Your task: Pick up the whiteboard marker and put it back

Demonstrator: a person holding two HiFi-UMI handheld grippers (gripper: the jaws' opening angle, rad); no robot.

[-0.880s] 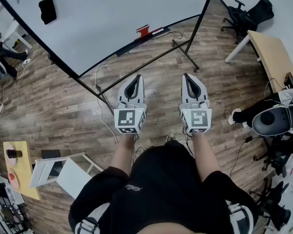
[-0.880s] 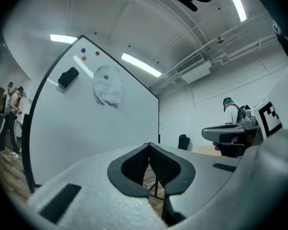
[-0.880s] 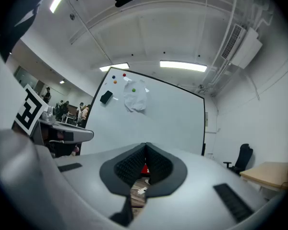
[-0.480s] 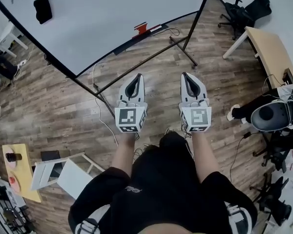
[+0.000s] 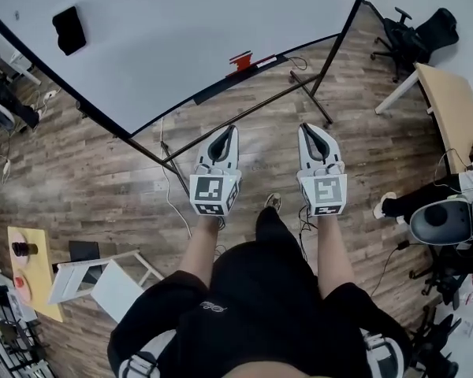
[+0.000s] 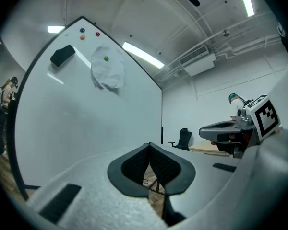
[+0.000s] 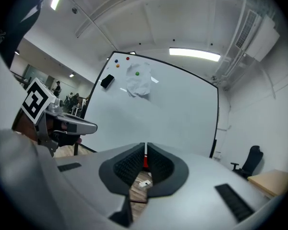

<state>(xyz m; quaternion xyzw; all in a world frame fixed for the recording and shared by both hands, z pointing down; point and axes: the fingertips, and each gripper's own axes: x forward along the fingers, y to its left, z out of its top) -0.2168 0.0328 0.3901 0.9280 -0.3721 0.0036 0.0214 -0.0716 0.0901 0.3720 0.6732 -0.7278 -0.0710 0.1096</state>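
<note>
A big whiteboard (image 5: 181, 30) on a black stand fills the top of the head view. On its tray ledge sits a small red thing (image 5: 240, 59), too small to identify as the marker; in the right gripper view it shows as a red sliver (image 7: 145, 160) behind the jaws. My left gripper (image 5: 231, 129) and right gripper (image 5: 306, 127) are held side by side, level, pointing at the board and well short of it. The left gripper (image 6: 149, 145) is shut with its tips touching and nothing held. The right gripper (image 7: 145, 145) is shut to a hairline gap, also empty.
A black eraser (image 5: 68, 30) and a crumpled paper (image 6: 108, 68) hang on the board. Stand legs (image 5: 307, 93) and a cable (image 5: 169, 179) cross the wood floor ahead. At right are an office chair (image 5: 414, 34), a wooden desk (image 5: 457, 105) and a seated person (image 5: 441, 211).
The board and its tray have slid slightly down and right in the head view, and a foot now shows between the arms. Both grippers keep their pose, still shut.
</note>
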